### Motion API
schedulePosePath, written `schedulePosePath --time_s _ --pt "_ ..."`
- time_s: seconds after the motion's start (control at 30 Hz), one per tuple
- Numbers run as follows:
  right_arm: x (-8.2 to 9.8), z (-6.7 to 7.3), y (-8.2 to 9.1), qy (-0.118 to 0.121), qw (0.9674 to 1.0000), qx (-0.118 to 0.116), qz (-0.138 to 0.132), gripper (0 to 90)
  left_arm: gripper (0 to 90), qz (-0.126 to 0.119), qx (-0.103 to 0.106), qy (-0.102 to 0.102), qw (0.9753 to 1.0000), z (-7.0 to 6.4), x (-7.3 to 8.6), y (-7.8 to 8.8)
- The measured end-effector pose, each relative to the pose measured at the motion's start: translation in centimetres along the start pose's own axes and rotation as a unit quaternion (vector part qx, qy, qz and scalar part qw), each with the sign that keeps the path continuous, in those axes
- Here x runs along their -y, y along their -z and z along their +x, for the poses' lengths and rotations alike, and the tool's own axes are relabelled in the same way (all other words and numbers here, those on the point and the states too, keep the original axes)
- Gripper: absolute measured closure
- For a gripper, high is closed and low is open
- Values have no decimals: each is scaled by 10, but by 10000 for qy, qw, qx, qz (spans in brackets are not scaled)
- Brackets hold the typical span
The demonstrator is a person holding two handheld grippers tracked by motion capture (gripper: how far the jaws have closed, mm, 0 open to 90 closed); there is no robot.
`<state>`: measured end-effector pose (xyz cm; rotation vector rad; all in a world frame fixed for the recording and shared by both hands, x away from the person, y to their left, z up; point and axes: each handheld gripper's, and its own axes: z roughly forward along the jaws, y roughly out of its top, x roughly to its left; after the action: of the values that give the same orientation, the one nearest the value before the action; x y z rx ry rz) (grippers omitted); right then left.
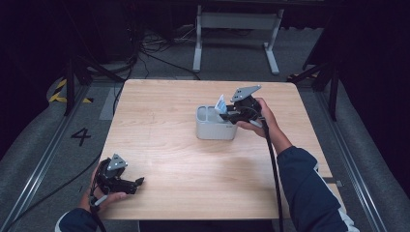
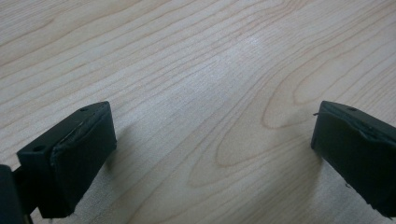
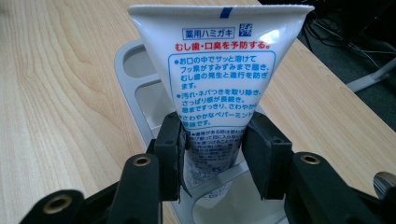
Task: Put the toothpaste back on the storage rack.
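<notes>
Toothpaste tube [image 3: 219, 74]: we have it pinched in our right gripper [image 3: 215, 154], cap end low in a compartment of the grey holder [image 1: 212, 129] mid-table. Long axis near upright, crimped end up. Insertion looks nearly done; release remains. Our left gripper [image 1: 130, 183] rests spread, well apart.

The high view looks forward and down from above the person's side, taking in the whole wooden table [image 1: 159, 145] and the floor beyond. The left gripper view rides close over bare tabletop at the near left corner. The right gripper view sits tight against the toothpaste tube [image 3: 219, 79] above the grey holder [image 1: 212, 129], which the high view shares.
</notes>
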<state>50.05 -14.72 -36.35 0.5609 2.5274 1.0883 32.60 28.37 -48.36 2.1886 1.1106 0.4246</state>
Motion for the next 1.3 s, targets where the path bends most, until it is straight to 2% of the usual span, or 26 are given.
schedulePosePath --time_s 0.33,0.5,0.77,1.3 --pt "-3 2 1 38 10000 -42 -19 582 4 -1 3 1 10000 0 0 0" --pt "-7 2 8 -31 9998 -14 -198 617 4 4 8 11 10000 0 0 0" --pt "-8 1 12 18 9999 15 -152 616 4 2 -8 7 10000 0 0 0" --pt "-4 5 22 116 9999 90 12 541 4 2 -9 7 10000 0 0 0"
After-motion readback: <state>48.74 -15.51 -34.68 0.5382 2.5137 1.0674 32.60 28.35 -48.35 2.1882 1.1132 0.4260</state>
